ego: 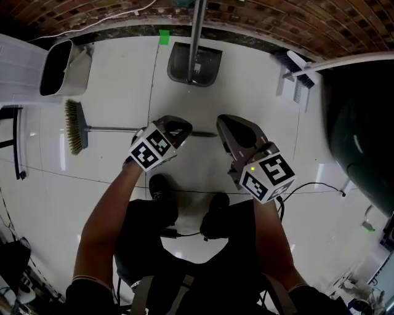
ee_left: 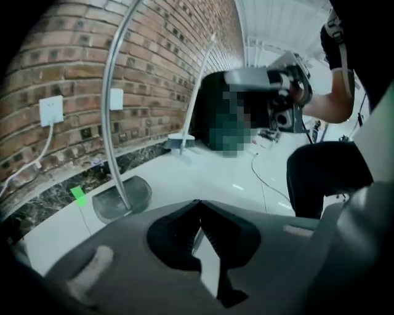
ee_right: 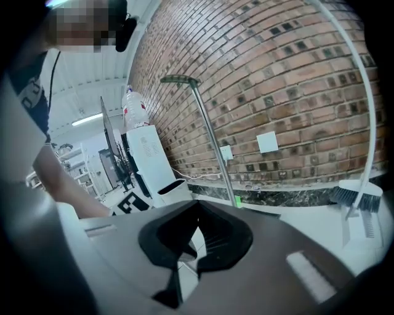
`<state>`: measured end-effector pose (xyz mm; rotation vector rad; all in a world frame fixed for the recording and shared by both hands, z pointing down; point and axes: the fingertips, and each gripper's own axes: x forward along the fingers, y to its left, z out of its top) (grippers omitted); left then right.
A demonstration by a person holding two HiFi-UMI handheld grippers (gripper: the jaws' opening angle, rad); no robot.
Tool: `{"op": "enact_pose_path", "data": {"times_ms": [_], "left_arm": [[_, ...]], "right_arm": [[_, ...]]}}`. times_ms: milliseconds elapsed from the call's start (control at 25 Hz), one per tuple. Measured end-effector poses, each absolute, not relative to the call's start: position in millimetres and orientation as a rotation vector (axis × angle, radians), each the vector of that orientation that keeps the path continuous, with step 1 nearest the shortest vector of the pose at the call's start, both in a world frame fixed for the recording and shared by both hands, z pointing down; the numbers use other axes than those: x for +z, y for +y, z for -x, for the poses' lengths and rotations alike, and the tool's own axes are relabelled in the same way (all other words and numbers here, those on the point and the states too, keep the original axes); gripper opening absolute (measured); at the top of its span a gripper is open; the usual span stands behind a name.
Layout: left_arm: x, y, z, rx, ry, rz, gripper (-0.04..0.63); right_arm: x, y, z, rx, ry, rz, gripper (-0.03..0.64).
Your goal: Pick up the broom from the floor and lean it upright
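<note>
Far left: white bin (ego: 61, 67) near the brick wall (ego: 258, 18). Broom (ego: 111, 128) lies flat on the floor (ego: 258, 80), bristle head at left, handle running right.

Left gripper (ego: 180, 127) hangs over the handle; jaws clenched tip to tip, nothing between them. Dustpan (ego: 194, 64) sits at the wall, handle upright.

Right gripper (ego: 228, 123) is just beside the handle's end; jaws pressed together, empty. 1 white brush (ego: 298, 77) leans at far right.

The floor (ego: 258, 92) is glossy white tile. At twelve o'clock the wall (ego: 277, 15) is rough red brick. The broom (ego: 101, 128), at nine o'clock, has a smooth metal shaft (ego: 120, 128) and coarse, straw-like bristles (ego: 75, 126). The dustpan (ego: 209, 64) looks matt grey plastic.
</note>
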<state>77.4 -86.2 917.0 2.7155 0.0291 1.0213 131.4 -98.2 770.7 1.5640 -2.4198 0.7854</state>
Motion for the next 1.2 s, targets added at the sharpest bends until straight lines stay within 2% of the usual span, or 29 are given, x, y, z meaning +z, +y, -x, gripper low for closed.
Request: {"op": "enact_pose_path", "data": {"times_ms": [80, 160, 280, 360, 560, 1120, 1200], "left_arm": [[964, -76, -84, 1.123, 0.146, -2.700, 0.002], [1013, -61, -88, 1.229, 0.265, -2.666, 0.057], [1073, -45, -93, 1.352, 0.388, -2.636, 0.087], [1099, -41, -98, 1.372, 0.406, -2.637, 0.091], [1144, -24, -108, 1.447, 0.488, -2.599, 0.158], [1196, -5, -94, 1.666, 0.609, -2.514, 0.160], [1199, -7, -97, 1.659, 0.592, -2.546, 0.134]], "right_arm": [[791, -105, -135, 0.774, -2.408, -1.587, 0.003], [809, -110, -139, 0.767, -2.390, -1.611, 0.003], [831, -118, -145, 0.778, -2.369, -1.648, 0.003], [843, -121, -147, 0.804, -2.369, -1.663, 0.003], [867, -119, -154, 0.816, -2.353, -1.646, 0.003], [854, -97, -187, 0.805, -2.300, -1.739, 0.003], [851, -93, -192, 0.798, -2.295, -1.754, 0.003]]}}
